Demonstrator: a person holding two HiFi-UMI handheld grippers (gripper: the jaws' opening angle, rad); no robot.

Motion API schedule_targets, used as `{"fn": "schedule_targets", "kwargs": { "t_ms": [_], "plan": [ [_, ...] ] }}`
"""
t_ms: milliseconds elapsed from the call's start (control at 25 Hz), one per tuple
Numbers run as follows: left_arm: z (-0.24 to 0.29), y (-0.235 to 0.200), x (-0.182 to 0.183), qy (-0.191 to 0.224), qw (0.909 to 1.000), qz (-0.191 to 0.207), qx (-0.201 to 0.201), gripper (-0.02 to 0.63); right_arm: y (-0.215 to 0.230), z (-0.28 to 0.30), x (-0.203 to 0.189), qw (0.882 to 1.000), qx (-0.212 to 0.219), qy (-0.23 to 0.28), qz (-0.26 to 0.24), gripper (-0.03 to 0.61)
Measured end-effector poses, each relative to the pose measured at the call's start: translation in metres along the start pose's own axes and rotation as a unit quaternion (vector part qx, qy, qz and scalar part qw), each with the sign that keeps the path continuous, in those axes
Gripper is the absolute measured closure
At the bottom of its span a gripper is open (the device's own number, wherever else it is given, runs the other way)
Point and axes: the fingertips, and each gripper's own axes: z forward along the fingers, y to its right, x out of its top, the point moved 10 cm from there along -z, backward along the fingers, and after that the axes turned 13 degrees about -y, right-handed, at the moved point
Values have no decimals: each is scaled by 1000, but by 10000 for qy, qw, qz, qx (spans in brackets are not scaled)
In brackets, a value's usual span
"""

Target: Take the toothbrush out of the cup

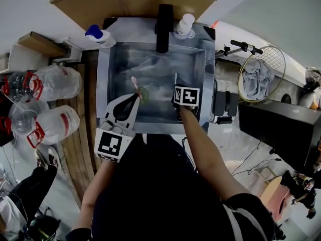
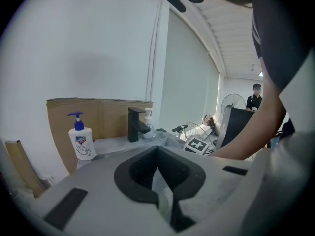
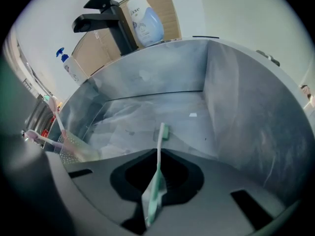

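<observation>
The toothbrush (image 3: 159, 149) is being held clear of the cup (image 1: 143, 93), pinched by its flat mint-green and white handle in the right gripper (image 3: 158, 161). That gripper's jaws are being kept almost together, with the handle running lengthwise through the dark, rounded pads. The thin white neck and small green head are being pointed past the jaw tips, down toward the floor of the sink (image 1: 103, 84). In the head view the brush is being shown as a slim pale stick above the right gripper's marker cube.

The cup, a translucent vessel with a fine dotted texture, is being gripped at its wall by the left gripper (image 1: 131, 102). Its jaws are being pressed nearly closed on a pale, thin edge in the left gripper view. A pink brush (image 1: 134, 83) is being carried in the cup, leaning out over its rim. The cup is being kept to the left of the held toothbrush, apart from it.

The sink is being seen as a deep rectangular basin of dull, brushed metal with streaked walls. A boxy matte-black faucet (image 1: 164, 26) is being flanked by two white plastic pump bottles (image 1: 98, 34).
</observation>
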Motion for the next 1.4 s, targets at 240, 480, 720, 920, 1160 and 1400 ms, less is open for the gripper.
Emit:
{"fn": "schedule_targets", "kwargs": {
  "t_ms": [240,480,720,920,1160,1400],
  "plan": [
    [-7,5,-3,-6,10000,22,-10,592,-2,-24,-7,9984,218,511,-106,538],
    [-19,6,-7,91,9999,-65,75,592,-20,-73,-23,9883,381,1389,-504,538],
    [-32,9,-10,193,9997,-61,156,592,-47,-117,-33,9666,230,2242,-1223,538],
    [-44,10,-15,237,9993,-96,281,592,-80,-137,-33,9387,204,2722,-2104,538],
    [-58,3,-23,232,9982,-212,510,592,-123,-133,-24,9174,614,2781,-2779,537],
    [-73,-6,-37,195,9961,-422,753,592,-156,-112,-19,9104,916,2503,-3165,505]
  ]
}}
